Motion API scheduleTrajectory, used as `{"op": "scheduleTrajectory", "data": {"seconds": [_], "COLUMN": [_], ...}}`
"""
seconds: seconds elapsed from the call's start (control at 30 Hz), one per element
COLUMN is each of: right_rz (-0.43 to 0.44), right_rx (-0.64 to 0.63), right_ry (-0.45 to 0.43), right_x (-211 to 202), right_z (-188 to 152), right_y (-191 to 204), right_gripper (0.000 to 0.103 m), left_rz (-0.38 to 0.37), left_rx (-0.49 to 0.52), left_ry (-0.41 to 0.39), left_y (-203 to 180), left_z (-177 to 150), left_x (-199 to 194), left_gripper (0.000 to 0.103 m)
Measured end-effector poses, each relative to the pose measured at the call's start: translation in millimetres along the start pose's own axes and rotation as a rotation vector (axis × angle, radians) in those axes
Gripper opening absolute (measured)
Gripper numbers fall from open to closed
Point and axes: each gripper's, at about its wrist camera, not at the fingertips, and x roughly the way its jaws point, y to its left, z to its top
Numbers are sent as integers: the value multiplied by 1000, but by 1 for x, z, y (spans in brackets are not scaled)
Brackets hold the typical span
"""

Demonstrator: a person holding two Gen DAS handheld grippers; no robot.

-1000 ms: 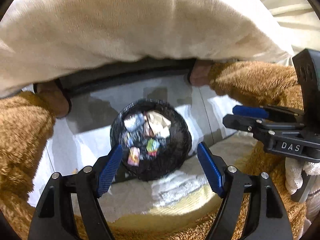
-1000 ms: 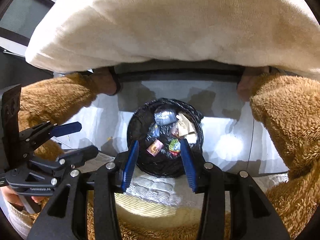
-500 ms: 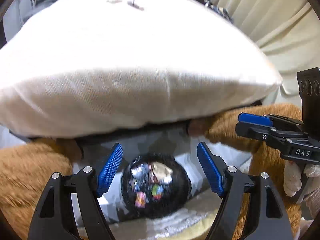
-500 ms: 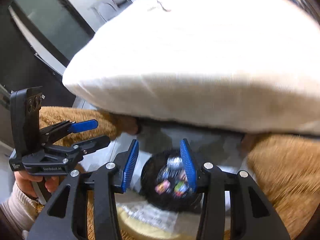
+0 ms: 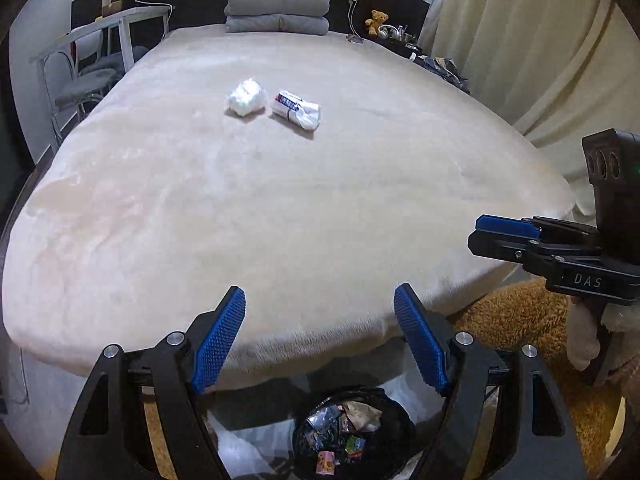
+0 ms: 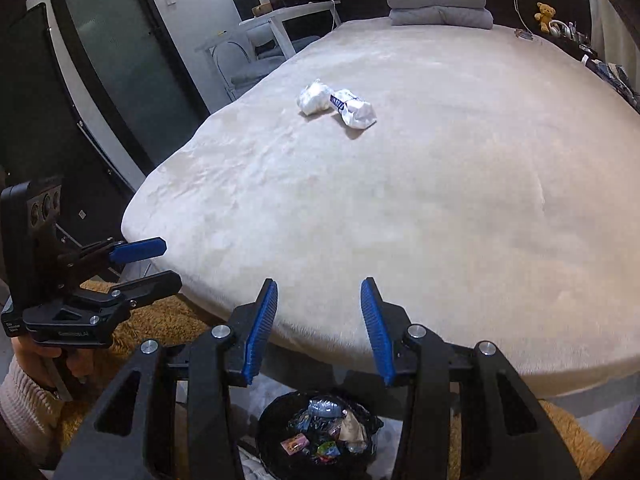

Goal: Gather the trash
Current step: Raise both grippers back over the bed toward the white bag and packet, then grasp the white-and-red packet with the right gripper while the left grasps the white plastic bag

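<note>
1. The left gripper hangs over the foot edge of the bed, jaws wide apart, nothing between them.
2. The right gripper hangs beside it over the same edge, jaws narrower but apart, also empty.
3. Two pieces of trash lie mid-bed, touching or nearly so: a crumpled white wad and a white wrapper with blue print.
4. Bare cream blanket spreads between the foot edge and the trash.
5. The black bin, lined and part-filled with wrappers, stands on the floor just below the foot edge, between brown shaggy rugs.
6. Folded grey bedding sits at the headboard, well beyond the trash.
</note>
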Motion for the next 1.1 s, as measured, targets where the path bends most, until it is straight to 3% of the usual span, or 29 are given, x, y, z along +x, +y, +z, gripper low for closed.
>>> {"op": "scheduleTrajectory", "data": {"seconds": [0.43, 0.6, 0.73, 0.93, 1.1], "right_rz": [-35, -45, -54, 20, 6], "right_rx": [-52, -44, -51, -134, -174], "right_ry": [-38, -64, -60, -98, -77], "right_x": [45, 62, 80, 109, 139], "right_z": [84, 110, 128, 149, 166], "right_y": [-24, -34, -43, -44, -45], "right_gripper": [49, 65, 70, 90, 91], "left_rz": [78, 98, 106, 96, 94], "left_rx": [11, 41, 45, 55, 50], "left_ry": [-39, -40, -45, -68, -78], "left_y": [48, 58, 71, 88, 103], "left_z": [76, 98, 112, 132, 142], "left_x": [24, 41, 55, 71, 83], "left_gripper": [76, 76, 76, 76, 76]}}
